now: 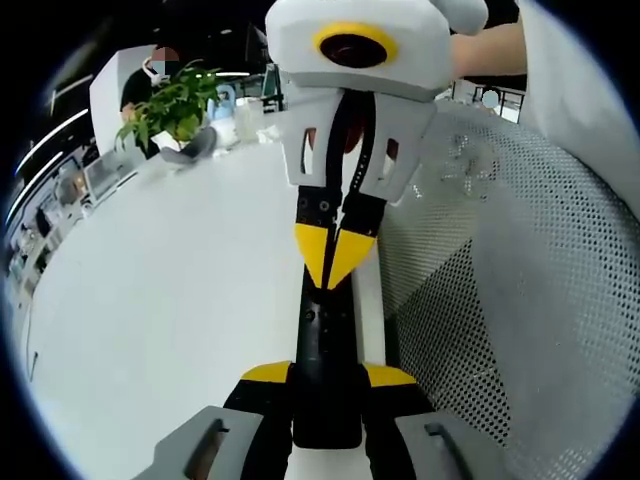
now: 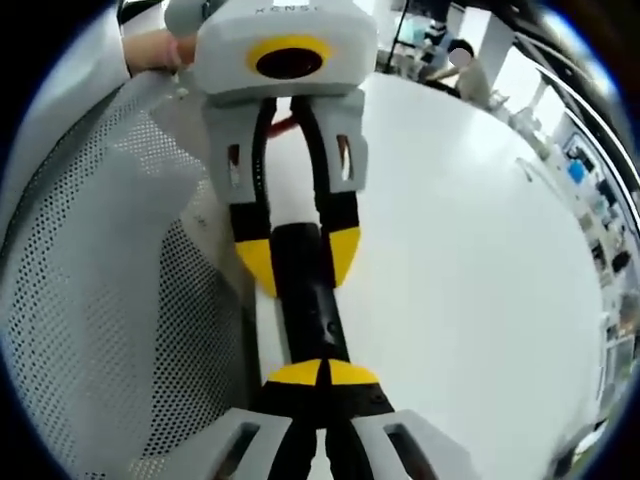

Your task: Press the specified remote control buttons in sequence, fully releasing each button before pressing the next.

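Bright, even overhead light washes the white table (image 1: 150, 300) to glare, with fisheye bending and softness at edges.

Each view looks along its own jaws, very close to the long black remote control (image 1: 327, 375) (image 2: 308, 300). They face each other over the round white table (image 1: 170, 300) (image 2: 460, 270).

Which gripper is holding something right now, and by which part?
The left gripper clamps one end of the slim black remote control. The right gripper, jaws together, tips touching the remote's top, grips nothing.
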A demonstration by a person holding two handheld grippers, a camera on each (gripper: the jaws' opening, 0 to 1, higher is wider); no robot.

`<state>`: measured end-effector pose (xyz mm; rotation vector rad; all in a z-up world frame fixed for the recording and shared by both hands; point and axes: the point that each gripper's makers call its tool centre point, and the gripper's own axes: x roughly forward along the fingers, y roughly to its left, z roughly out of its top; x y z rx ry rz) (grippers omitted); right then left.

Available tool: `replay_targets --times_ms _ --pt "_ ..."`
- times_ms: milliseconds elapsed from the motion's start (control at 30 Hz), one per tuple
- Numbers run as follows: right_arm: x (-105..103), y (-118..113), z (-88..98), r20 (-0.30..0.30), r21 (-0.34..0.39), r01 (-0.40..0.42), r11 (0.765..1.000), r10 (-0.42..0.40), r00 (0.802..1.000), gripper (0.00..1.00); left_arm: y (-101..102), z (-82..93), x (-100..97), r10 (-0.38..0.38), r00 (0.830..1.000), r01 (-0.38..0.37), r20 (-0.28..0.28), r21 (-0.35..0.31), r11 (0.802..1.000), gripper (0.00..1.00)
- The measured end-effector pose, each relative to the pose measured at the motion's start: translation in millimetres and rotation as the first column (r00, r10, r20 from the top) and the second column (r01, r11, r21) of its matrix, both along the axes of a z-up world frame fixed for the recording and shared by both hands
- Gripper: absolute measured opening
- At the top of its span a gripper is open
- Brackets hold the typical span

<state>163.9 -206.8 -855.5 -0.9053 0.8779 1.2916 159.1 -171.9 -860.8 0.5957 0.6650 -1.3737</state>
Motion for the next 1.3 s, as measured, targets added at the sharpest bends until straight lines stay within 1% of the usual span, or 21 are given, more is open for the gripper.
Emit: replay_targets --times_ms 233,433,567,700,867,1033,1133,1300 --pt "-0.3 -1.0 -0.6 -0.005 -0.024 -0.009 1.000 0.009 1.000 0.00 0.2 -0.1 0.1 0.000 1.000 0.000 0.000 -0.002 1.000 0.25" --pt "-0.3 -1.3 -0.3 -0.006 -0.007 0.009 1.000 -0.009 1.000 0.00 0.2 0.0 -0.2 0.001 1.000 -0.001 0.000 -0.003 1.000 0.25" --pt "-0.5 -1.4 -0.1 -0.002 0.002 0.008 1.000 -0.008 1.000 0.00 0.2 -0.1 -0.2 0.001 1.000 -0.001 -0.001 -0.004 1.000 0.25" --pt "0.0 -2.2 0.6 -0.016 0.022 0.044 0.999 -0.044 0.999 0.00 0.1 -0.2 -0.1 0.002 1.000 -0.002 -0.001 -0.003 1.000 0.25" --pt "-0.6 -2.8 1.3 -0.019 0.053 0.088 0.995 -0.087 0.996 0.00 0.1 -0.3 0.0 0.004 1.000 -0.004 -0.001 -0.004 1.000 0.25" --pt "-1.0 -4.4 1.5 -0.025 0.051 0.099 0.994 -0.097 0.995 0.00 0.1 -0.4 0.0 0.004 1.000 -0.004 0.000 -0.004 1.000 0.25" --pt "-1.4 -7.2 1.7 -0.027 0.036 0.093 0.995 -0.092 0.995 0.00 0.0 -0.3 0.1 0.004 1.000 -0.004 -0.001 -0.004 1.000 0.25" --pt "-1.7 -8.8 2.2 -0.036 0.040 0.099 0.994 -0.097 0.995 0.00 0.1 -0.3 0.0 0.003 1.000 -0.003 -0.001 -0.005 1.000 0.25"
